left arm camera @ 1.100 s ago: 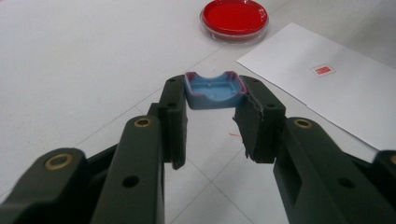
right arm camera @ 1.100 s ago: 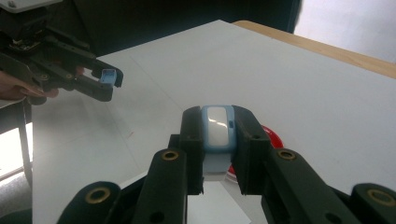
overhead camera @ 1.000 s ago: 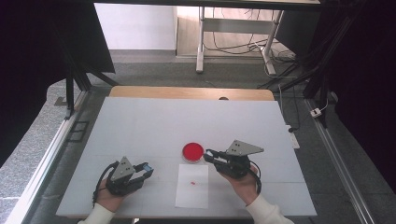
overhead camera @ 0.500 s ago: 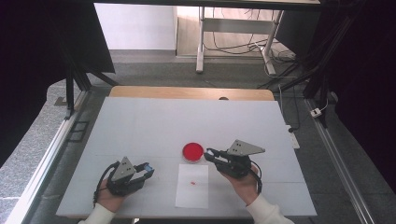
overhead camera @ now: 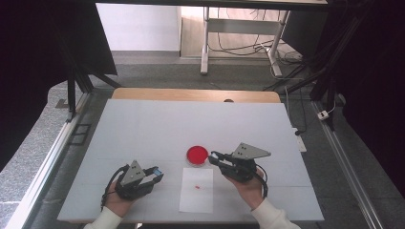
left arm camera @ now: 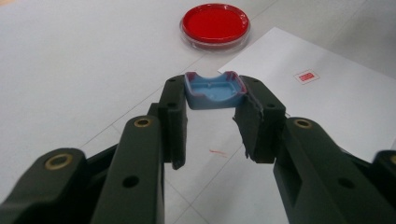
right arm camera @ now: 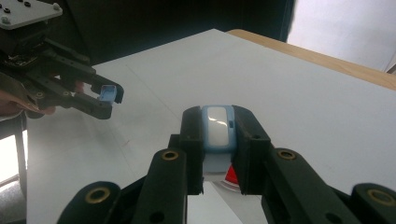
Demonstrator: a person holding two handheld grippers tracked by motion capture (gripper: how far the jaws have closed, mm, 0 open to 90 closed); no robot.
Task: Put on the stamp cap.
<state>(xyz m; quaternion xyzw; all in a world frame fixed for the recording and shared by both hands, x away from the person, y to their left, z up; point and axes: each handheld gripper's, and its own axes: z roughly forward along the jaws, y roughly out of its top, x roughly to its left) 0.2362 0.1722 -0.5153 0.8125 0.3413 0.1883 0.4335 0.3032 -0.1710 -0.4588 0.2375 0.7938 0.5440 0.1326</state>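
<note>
Jaws of the left gripper (left arm camera: 212, 95) are clamped on one small blue cap (left arm camera: 214, 90), a shallow tray-shaped piece with pinkish edges, held just above the worktop (overhead camera: 143, 129) near its near-left corner. Across from it, the right gripper (right arm camera: 218, 128) has its jaws closed on one blue-and-white stamp body (right arm camera: 218, 126), raised close beside the single round red dish (overhead camera: 197, 155). That dish sits towards the near edge, about midway along it, touching the far edge of one white sheet of paper (overhead camera: 197, 195). One small red mark (overhead camera: 197, 186) shows on the sheet. Counted: two grippers, two hands, one cap, one stamp body, one dish, one sheet, one mark. Both grippers point inwards, with the paper lying between them on the worktop
</note>
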